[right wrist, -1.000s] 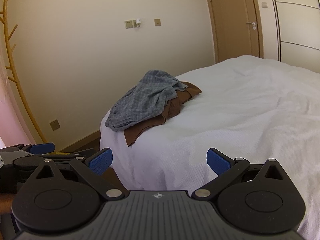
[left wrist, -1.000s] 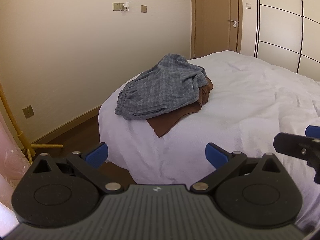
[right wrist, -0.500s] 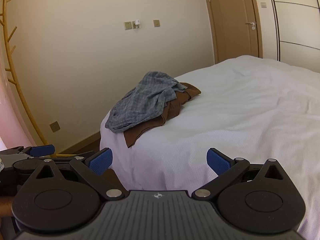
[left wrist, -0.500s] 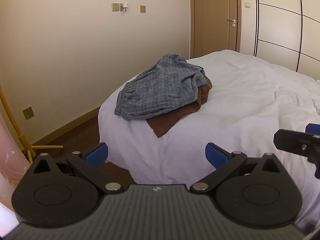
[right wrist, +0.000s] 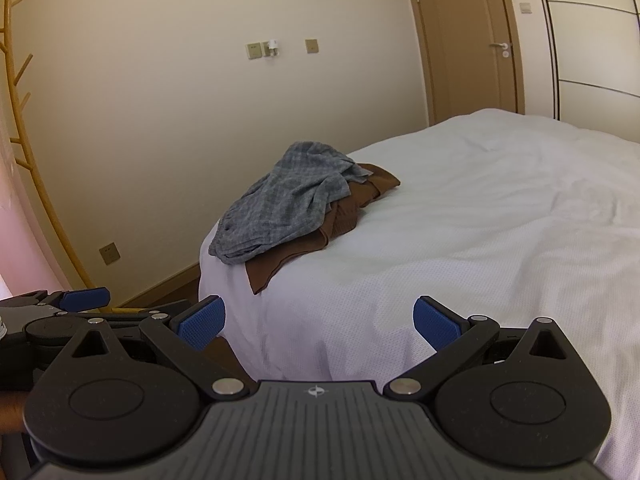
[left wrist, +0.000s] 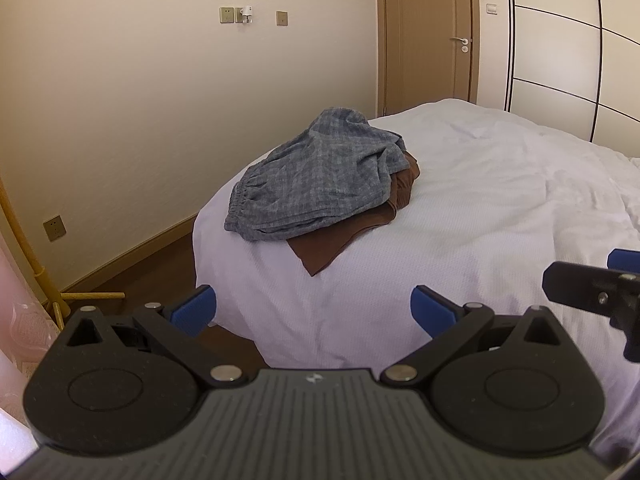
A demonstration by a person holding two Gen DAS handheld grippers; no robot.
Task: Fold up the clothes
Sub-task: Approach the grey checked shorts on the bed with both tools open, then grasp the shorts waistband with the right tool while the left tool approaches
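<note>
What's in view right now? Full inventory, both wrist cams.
bed: 1, white cover, fills centre and right
grey garment: 1, grey check, crumpled on bed's near-left corner
brown garment: 1, brown, under the grey one, corner hanging over bed edge
door: 1, tan, shut, behind bed
wardrobe: 1, white panels, right of door
wall plates: 3, beige wall above clothes; middle one has a white fitting
floor socket: 1, low on wall, left
coat stand: 1, yellow, far left
left gripper: 1, black with blue pads, open, short of bed
right gripper: 1, same, open, short of bed
</note>
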